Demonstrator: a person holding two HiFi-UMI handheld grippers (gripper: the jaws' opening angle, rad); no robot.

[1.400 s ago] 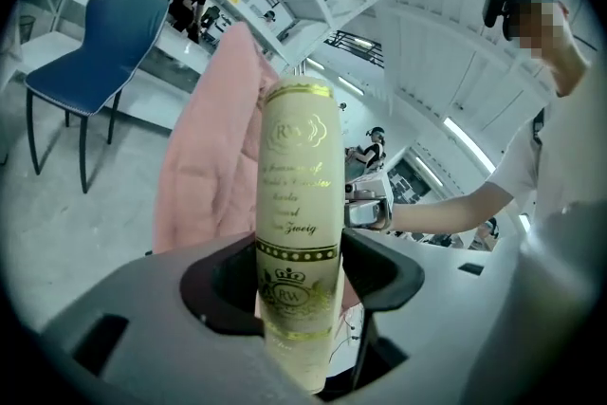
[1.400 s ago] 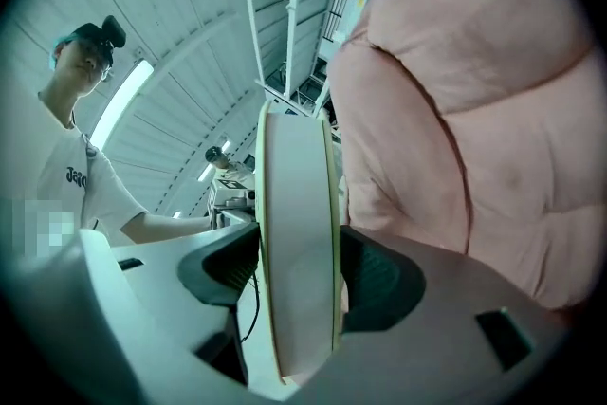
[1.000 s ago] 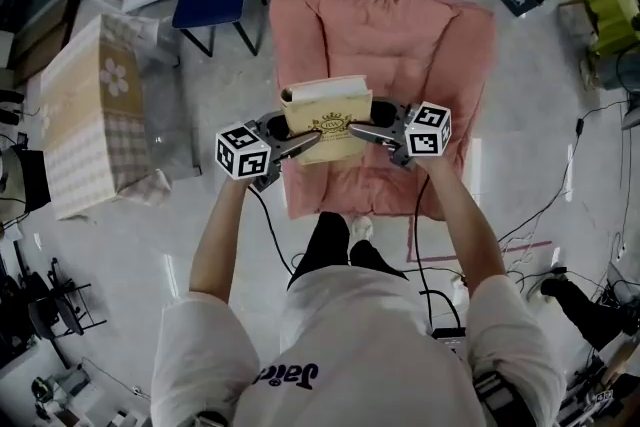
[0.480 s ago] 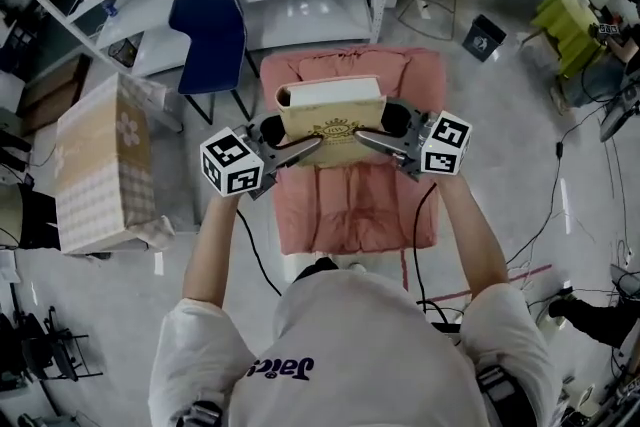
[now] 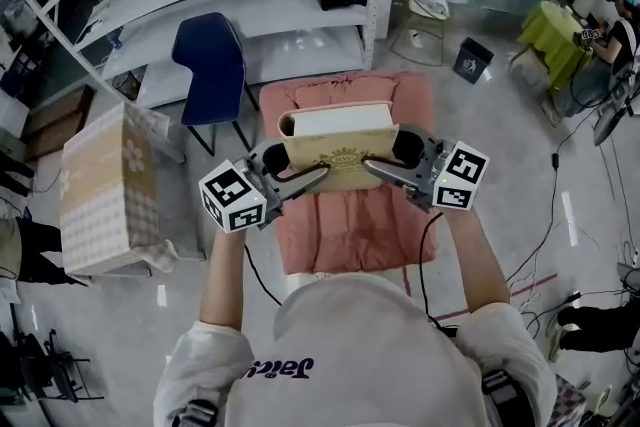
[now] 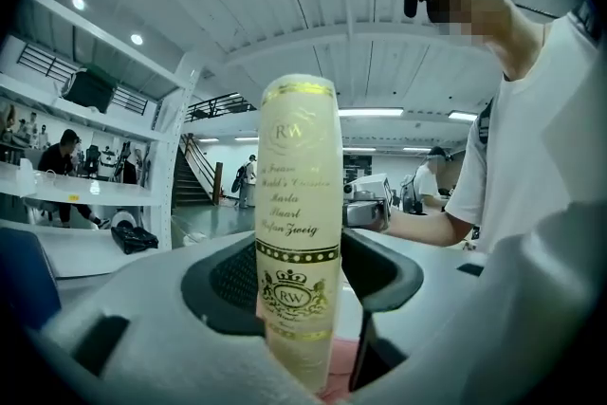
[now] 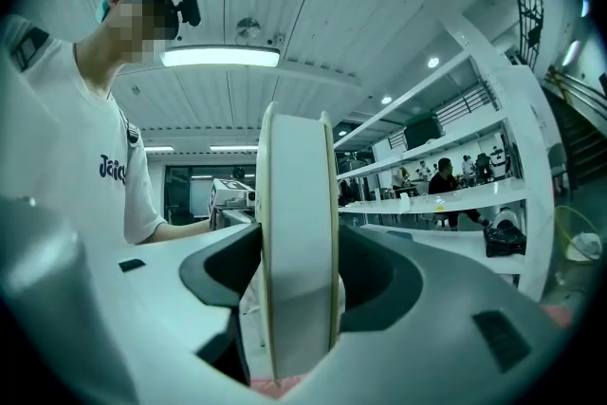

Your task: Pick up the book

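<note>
The left gripper [image 5: 316, 178] clamps the spine end of the book [image 5: 338, 133], and the right gripper [image 5: 372, 168] is closing tighter on the page-edge end, its pads pressing on both covers. The book hangs level in the air between them, well above the pink cushion [image 5: 345, 230], so the pick-up looks done. Compared with a second ago, book and grippers are higher and the cushion lies further below.

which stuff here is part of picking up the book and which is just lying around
In the job: book, left gripper clamped on it, right gripper, jaws closing, book between them.
Lying about: pink cushion, blue chair, patterned box, shelves.
</note>
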